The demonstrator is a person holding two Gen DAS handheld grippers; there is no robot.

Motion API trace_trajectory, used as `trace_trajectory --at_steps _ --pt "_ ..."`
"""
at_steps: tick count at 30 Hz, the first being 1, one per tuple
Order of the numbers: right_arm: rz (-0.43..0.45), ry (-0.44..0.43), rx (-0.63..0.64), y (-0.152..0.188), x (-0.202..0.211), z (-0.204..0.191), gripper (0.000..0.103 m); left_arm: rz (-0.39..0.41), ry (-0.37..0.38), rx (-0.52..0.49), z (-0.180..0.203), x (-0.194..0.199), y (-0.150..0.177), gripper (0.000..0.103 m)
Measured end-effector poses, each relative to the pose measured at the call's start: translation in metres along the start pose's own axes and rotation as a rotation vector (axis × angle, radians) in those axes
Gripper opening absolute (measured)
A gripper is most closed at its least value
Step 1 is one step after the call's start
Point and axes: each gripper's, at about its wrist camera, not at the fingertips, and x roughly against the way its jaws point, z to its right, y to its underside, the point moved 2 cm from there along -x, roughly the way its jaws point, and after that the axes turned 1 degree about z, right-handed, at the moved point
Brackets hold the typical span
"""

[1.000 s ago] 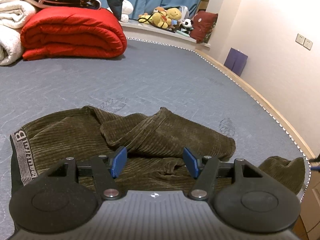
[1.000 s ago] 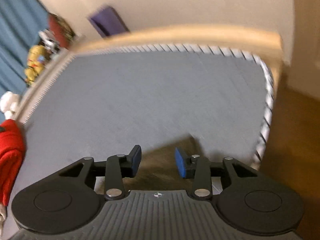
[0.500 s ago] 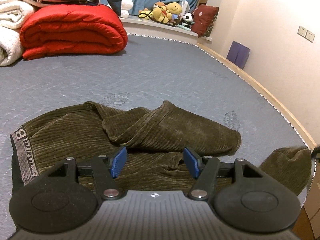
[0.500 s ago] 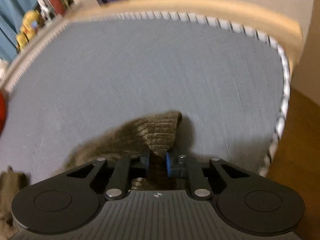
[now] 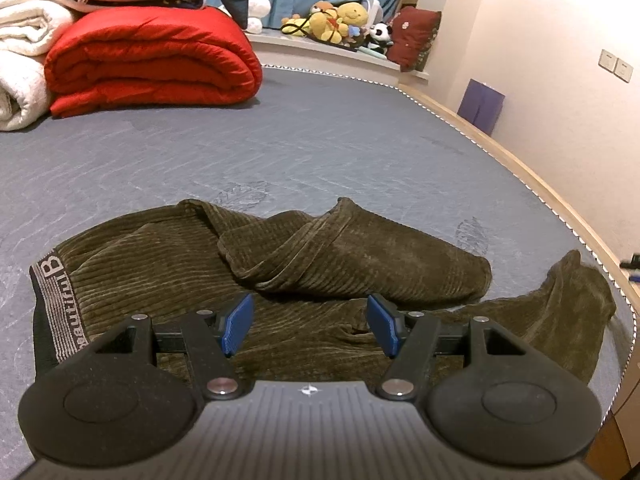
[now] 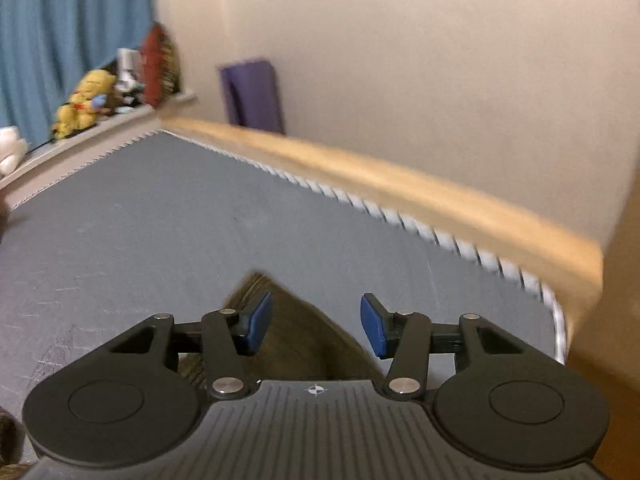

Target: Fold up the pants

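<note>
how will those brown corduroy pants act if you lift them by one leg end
Probably floppy: the corduroy pants already lie in soft rumpled folds on the mattress. The thick ribbed cloth looks grippy, so unlikely to slip. The rest would likely drag and bunch.

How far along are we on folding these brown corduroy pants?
Early. Done: only that the pants lie on the bed, waistband at the left. One leg is bunched across the other, no clean fold. In hand: nothing. The right claw has just opened over a leg end, pads clear of it; the left claw hovers open. Left: straighten both legs, then all the folds.
</note>
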Motion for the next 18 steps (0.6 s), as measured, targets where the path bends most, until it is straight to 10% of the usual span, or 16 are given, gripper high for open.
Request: trace_trajectory --at_steps 7,14,18 --pt "-0.276 0.041 -0.312 0.047 -0.013 0.059 0.051 -0.009 0.005 -0.031 0.008 -0.003 0.002 0.073" --pt "-0.298 -0.034 -0.391 0.060 -0.038 0.050 0.051 0.004 -0.011 -0.023 0.005 0.000 0.001 0.073" --pt "-0.259 0.006 -0.368 0.060 -0.041 0.042 0.009 0.013 -0.031 0.000 -0.006 0.004 0.000 0.073"
